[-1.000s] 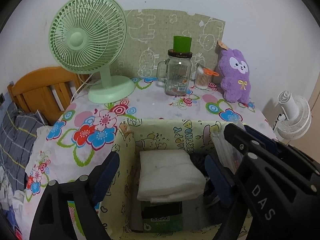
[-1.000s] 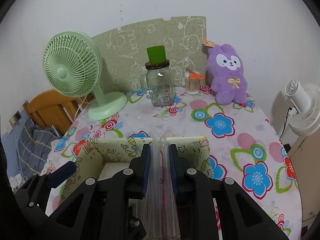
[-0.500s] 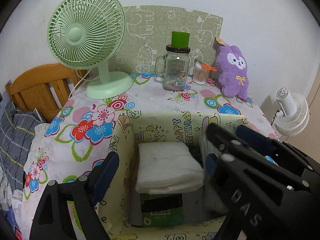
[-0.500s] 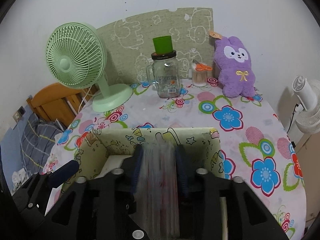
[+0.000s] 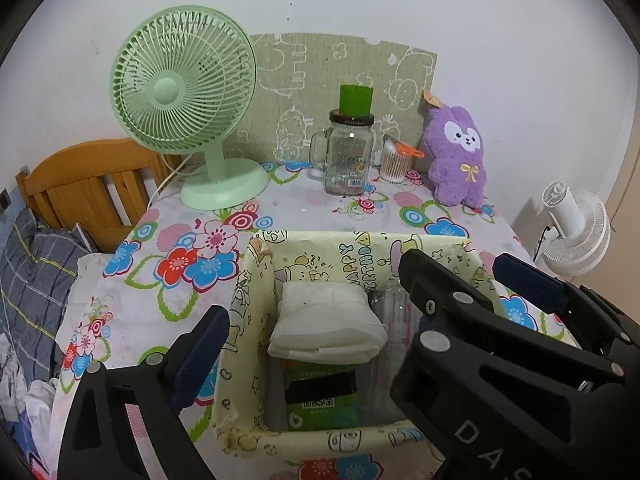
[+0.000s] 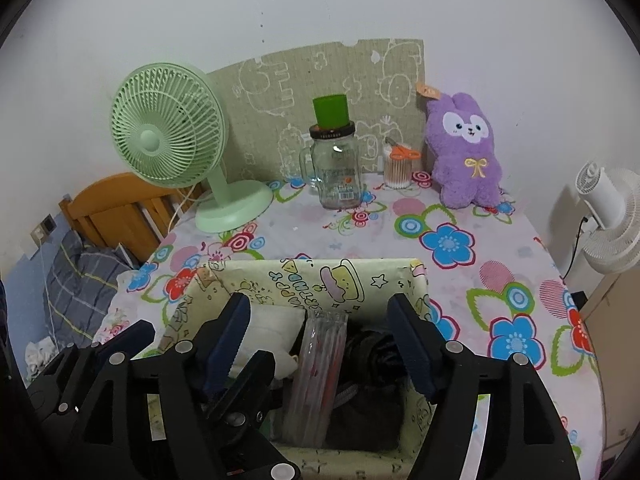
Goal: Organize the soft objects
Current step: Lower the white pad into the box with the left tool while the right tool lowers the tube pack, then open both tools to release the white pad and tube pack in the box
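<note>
Only the right wrist view shows a dark bundle (image 6: 372,356) beside the clear packet (image 6: 320,364).

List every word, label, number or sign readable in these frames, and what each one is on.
"HAPPY BIRTHDAY" (last letters partly hidden): inner wall of the yellow box.
"DAS": on a black gripper arm at the lower right of the left wrist view.
Green packet in the box: QR code and small print, unreadable.
Glass jar sticker: too small to read.
</note>
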`<action>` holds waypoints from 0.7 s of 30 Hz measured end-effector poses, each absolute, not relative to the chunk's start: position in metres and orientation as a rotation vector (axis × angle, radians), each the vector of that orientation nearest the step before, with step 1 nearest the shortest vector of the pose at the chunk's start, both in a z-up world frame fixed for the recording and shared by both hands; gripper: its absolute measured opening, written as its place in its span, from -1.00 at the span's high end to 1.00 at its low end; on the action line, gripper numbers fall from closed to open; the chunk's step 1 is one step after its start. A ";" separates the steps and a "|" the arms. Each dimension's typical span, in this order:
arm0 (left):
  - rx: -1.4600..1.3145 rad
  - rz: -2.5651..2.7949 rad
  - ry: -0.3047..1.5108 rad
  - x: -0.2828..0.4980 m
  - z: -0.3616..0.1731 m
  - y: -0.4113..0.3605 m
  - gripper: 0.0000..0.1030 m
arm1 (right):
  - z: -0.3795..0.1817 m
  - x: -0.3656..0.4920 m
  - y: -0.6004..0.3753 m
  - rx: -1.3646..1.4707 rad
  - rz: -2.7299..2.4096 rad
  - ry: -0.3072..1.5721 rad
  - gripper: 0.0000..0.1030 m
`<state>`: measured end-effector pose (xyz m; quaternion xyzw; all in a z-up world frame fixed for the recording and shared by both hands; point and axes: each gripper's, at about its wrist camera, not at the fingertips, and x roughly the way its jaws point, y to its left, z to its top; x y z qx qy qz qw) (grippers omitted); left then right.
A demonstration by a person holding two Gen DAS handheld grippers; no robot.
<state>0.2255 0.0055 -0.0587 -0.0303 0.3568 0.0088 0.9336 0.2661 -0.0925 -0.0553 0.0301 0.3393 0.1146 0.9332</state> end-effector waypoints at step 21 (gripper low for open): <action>-0.036 -0.006 0.608 0.161 -0.013 -0.008 -0.99 | -0.005 0.193 -0.107 0.051 0.187 0.568 -0.87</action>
